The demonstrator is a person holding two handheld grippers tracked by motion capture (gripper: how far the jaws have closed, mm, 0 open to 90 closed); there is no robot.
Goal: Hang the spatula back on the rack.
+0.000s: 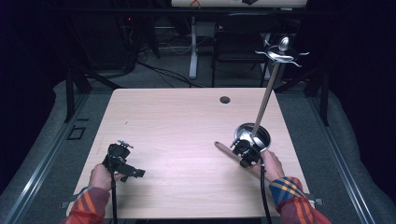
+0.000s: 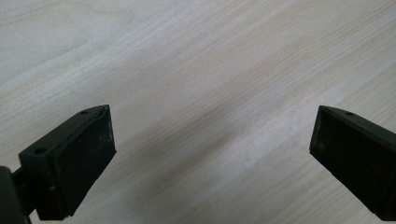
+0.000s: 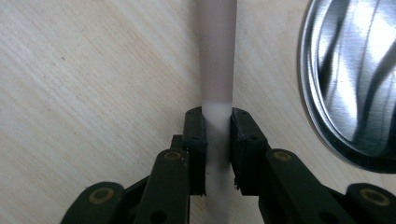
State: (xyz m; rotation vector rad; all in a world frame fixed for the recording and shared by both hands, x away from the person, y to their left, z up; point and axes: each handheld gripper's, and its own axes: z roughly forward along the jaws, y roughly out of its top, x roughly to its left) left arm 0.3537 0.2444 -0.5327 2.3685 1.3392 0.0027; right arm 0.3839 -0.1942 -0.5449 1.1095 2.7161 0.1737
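Note:
A pale wooden handle (image 1: 223,148) lies on the table at the right, running under a person's right hand. My right gripper (image 1: 245,152) is shut on the wooden handle (image 3: 215,60), which passes straight between the jaws of this right gripper (image 3: 217,119). Just beyond stands a round steel base (image 1: 246,132) with a wooden pole (image 1: 266,99) rising to metal hooks (image 1: 280,54). The steel base's rim (image 3: 327,126) curves along the right of the right gripper view. My left gripper (image 1: 120,159) hovers open over bare wood at the table's left, and nothing lies between the jaws of this left gripper (image 2: 212,135).
A small round cable hole (image 1: 225,100) sits near the table's far edge. Light wood spreads across the middle of the table (image 1: 177,135). Beyond the table stand a desk leg (image 1: 193,51) and a dark chair (image 1: 238,44), with cables on the floor.

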